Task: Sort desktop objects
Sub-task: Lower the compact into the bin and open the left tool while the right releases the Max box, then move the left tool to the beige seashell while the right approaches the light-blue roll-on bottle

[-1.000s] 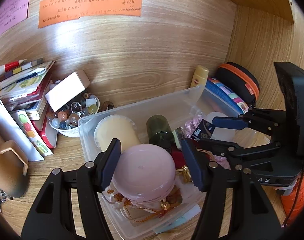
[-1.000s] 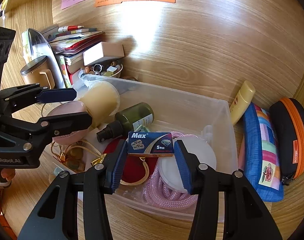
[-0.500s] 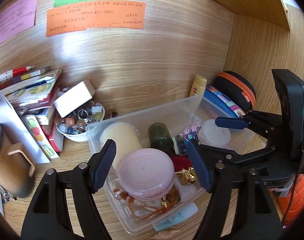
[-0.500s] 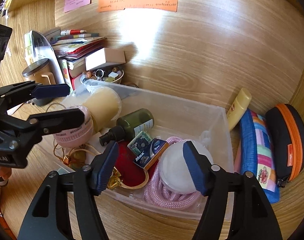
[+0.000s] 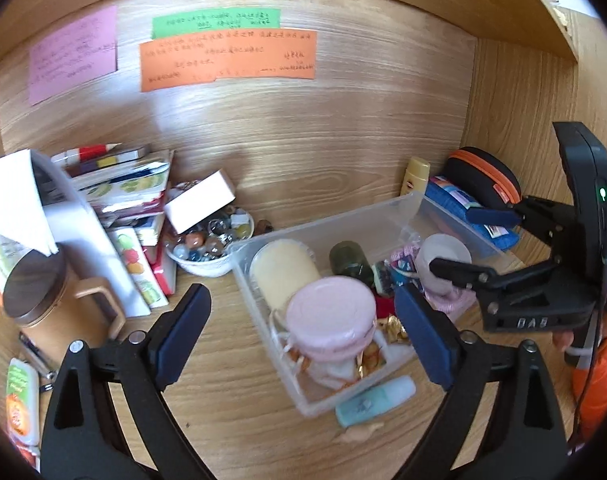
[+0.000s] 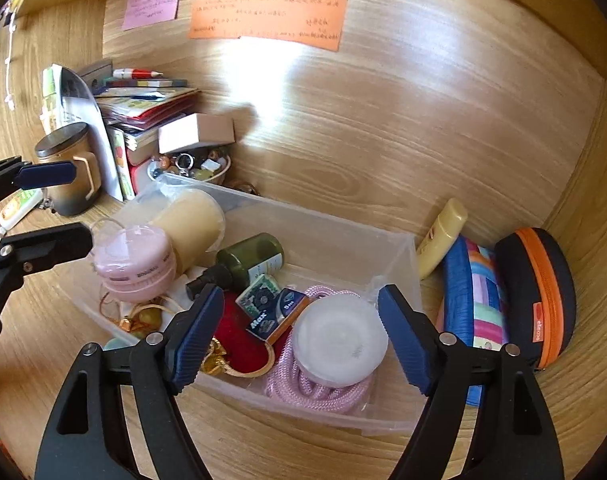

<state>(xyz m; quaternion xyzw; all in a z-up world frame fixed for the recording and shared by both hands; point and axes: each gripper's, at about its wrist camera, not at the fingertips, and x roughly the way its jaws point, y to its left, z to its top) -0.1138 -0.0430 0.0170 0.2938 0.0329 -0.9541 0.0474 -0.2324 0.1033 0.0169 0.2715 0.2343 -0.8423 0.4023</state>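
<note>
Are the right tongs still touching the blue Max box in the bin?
Apart. The right wrist view shows the right tongs, just opened, above the Max box, which lies loose in the bin.

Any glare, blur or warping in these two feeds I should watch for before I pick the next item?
Right wrist: a bright glare patch on the wooden back panel under the orange note; bin contents are sharp. Left wrist: slight motion blur softens the pink round case and the mug. Both views: fisheye bends the panel edges, with dark corners.
</note>
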